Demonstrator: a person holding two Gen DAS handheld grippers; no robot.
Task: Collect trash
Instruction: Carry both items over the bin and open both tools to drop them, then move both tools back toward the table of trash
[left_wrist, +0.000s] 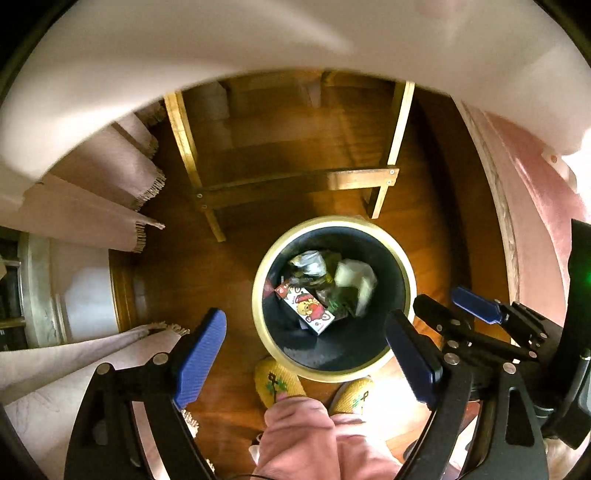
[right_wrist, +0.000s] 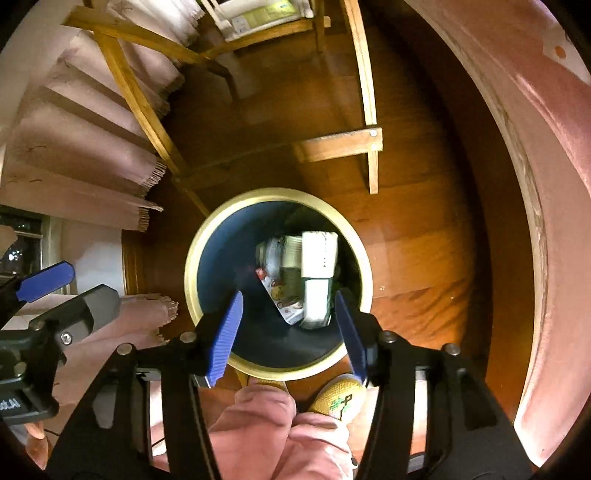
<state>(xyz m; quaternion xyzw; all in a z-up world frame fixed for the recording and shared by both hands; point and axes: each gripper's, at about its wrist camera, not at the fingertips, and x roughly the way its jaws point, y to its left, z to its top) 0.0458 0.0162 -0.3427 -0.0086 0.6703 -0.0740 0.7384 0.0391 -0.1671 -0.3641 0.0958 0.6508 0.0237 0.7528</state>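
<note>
Both grippers hang spread and empty over the round bin (right_wrist: 192, 266): left gripper (left_wrist: 306, 354), right gripper (right_wrist: 290, 325). Wooden table legs (left_wrist: 388, 184) crowd its rim at twelve o'clock, slippers (left_wrist: 275, 380) at six. Trash (left_wrist: 317, 291) lies inside: a cartoon-printed box, crumpled wrappers, a white carton.

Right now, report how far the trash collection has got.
Done: the bin already holds trash, including a cartoon-printed box and a white carton that looks blurred, perhaps just dropped. In hand: nothing; the left gripper and right gripper are open above it. Left: no loose trash is visible on the floor.
</note>
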